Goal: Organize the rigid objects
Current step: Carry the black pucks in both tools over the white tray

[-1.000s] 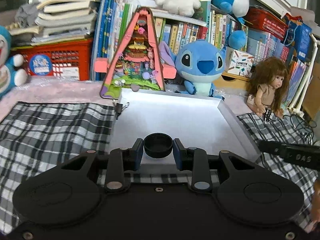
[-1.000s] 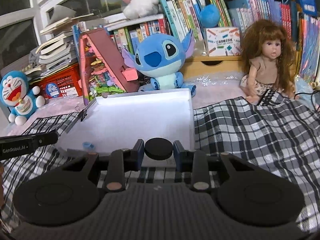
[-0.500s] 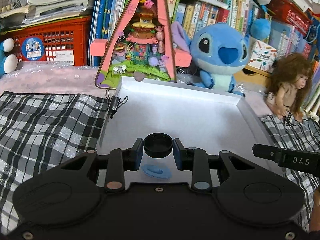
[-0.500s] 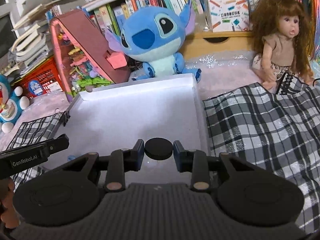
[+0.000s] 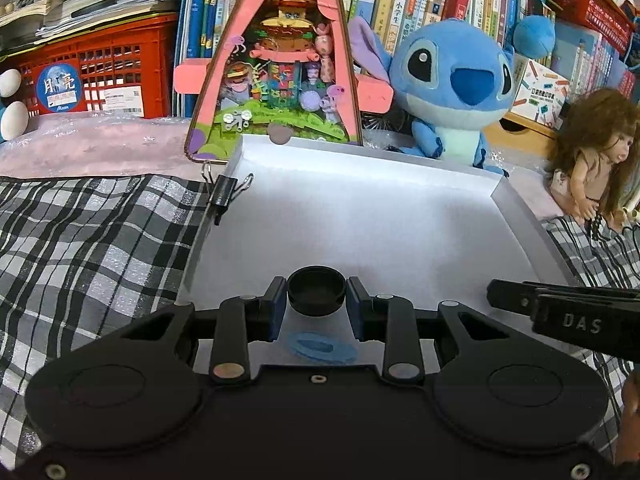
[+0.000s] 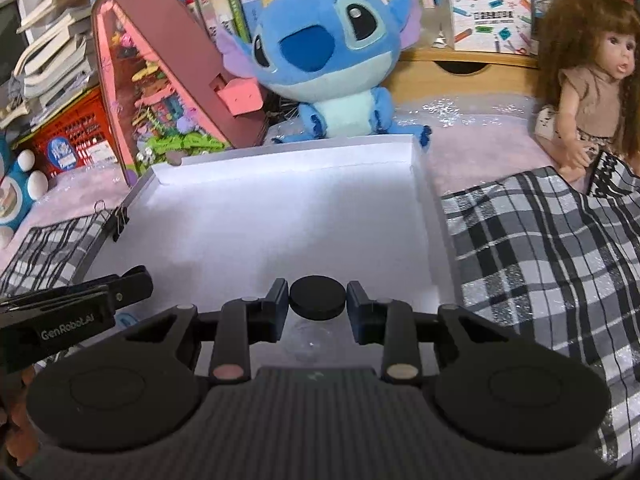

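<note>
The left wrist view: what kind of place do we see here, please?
Probably a child's room or a home play corner. Shelves packed with books stand behind, a blue plush toy and a doll sit beside a white tray, and a plaid cloth covers the surface.

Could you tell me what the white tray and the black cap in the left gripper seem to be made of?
White tray: probably cardboard or foam board, matte, with thin folded-looking walls. Black cap in the left gripper: likely hard plastic, with a smooth moulded rim and a dull sheen.
</note>
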A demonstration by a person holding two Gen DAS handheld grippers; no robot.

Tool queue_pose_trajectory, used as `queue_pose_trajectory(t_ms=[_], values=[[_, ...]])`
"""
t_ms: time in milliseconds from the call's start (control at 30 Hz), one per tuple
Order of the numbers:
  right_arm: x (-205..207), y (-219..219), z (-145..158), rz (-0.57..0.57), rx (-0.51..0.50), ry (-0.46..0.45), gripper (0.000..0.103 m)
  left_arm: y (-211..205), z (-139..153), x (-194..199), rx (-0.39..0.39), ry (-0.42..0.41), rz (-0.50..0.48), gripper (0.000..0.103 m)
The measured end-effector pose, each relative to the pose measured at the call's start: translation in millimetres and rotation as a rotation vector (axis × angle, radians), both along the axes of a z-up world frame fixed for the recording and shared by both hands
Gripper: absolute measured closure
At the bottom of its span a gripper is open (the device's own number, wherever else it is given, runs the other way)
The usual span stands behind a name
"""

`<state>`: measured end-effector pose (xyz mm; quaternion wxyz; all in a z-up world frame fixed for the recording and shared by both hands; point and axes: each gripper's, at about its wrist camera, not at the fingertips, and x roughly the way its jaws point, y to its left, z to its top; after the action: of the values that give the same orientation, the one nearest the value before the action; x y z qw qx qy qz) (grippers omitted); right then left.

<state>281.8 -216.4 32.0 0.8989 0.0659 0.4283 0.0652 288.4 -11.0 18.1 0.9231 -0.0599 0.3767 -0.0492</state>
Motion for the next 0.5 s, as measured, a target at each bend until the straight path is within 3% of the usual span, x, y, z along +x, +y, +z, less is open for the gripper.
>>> queue_pose_trajectory(t_ms=[500], values=[[5,11,-13,0.017,-0.041,0.008,0.066,-4,-6,1,0.024,-0.001,-0.006,0.073]])
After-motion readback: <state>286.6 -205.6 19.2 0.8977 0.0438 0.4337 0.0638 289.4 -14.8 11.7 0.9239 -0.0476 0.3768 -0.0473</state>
